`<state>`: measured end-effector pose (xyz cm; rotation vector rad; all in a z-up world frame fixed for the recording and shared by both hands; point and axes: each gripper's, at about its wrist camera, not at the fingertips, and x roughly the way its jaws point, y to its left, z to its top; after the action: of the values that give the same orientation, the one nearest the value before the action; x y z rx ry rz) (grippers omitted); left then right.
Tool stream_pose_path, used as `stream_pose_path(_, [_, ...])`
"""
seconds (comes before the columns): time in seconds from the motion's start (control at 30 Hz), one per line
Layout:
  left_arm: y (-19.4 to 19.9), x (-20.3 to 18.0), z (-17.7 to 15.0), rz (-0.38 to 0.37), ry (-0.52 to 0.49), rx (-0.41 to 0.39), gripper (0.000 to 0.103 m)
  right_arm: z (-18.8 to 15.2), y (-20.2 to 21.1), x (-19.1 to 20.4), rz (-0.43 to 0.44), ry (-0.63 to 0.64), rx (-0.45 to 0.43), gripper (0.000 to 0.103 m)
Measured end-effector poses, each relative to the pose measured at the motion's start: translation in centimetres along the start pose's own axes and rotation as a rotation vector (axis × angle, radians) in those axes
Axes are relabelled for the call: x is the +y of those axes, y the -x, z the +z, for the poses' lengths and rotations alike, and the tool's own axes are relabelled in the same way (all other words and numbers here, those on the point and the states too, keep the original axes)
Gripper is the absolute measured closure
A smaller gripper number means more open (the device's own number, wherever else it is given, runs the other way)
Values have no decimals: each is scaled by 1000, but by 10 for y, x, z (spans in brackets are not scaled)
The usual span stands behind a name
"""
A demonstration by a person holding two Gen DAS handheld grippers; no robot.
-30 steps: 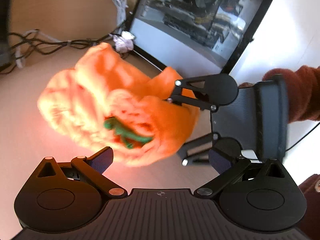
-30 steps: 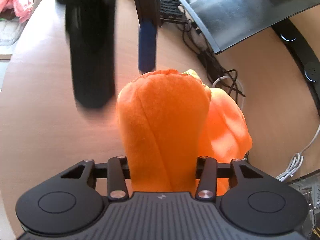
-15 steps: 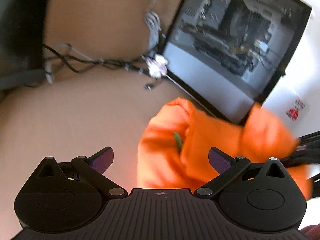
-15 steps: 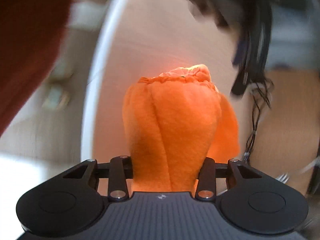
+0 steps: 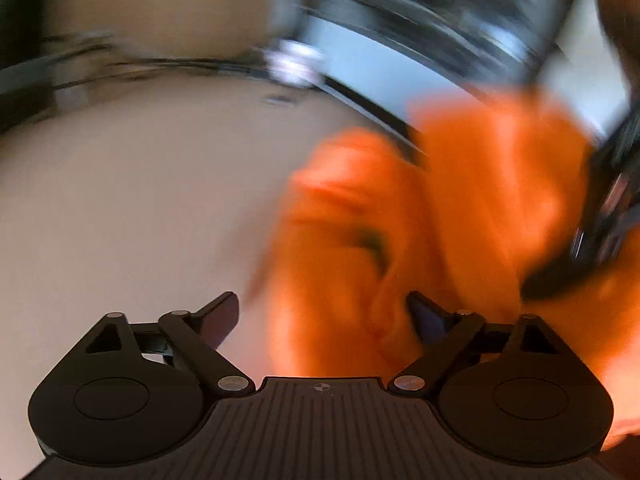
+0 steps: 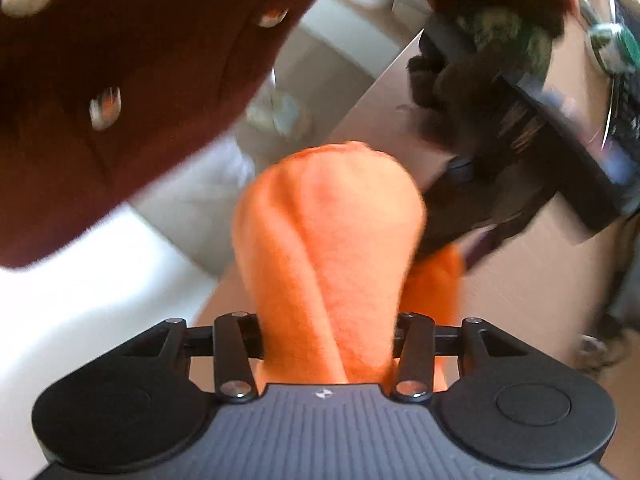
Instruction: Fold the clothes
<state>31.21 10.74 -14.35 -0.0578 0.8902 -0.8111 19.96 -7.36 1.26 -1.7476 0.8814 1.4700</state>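
Right gripper (image 6: 328, 336), pointing down, clamps a thick bundle of the orange fleece garment (image 6: 332, 248), lifted above the tan table (image 6: 532, 280); its jaws have just eased slightly wider. Left gripper (image 5: 322, 314), jaws spread and just narrowing, straddles a blurred fold of the garment (image 5: 400, 224) without pinching it. Dark red sleeve (image 6: 132, 80) far left.

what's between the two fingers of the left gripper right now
Part of the orange fleece garment, hanging near the right finger; the rest of the gap shows bare tan table, in the left wrist view.
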Motion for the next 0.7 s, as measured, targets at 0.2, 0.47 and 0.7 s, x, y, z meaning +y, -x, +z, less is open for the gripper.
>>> stream_pose_path(0.2, [97, 37, -4, 30, 146, -205, 0, -39, -27, -63, 238, -473, -295, 56])
stream_pose_path(0.47, [122, -2, -24, -25, 52, -215, 0, -101, -67, -104, 621, -1141, -683, 56])
stream_pose_path(0.7, [73, 3, -24, 16, 111, -83, 0, -117, -105, -74, 743, -1363, -915, 55])
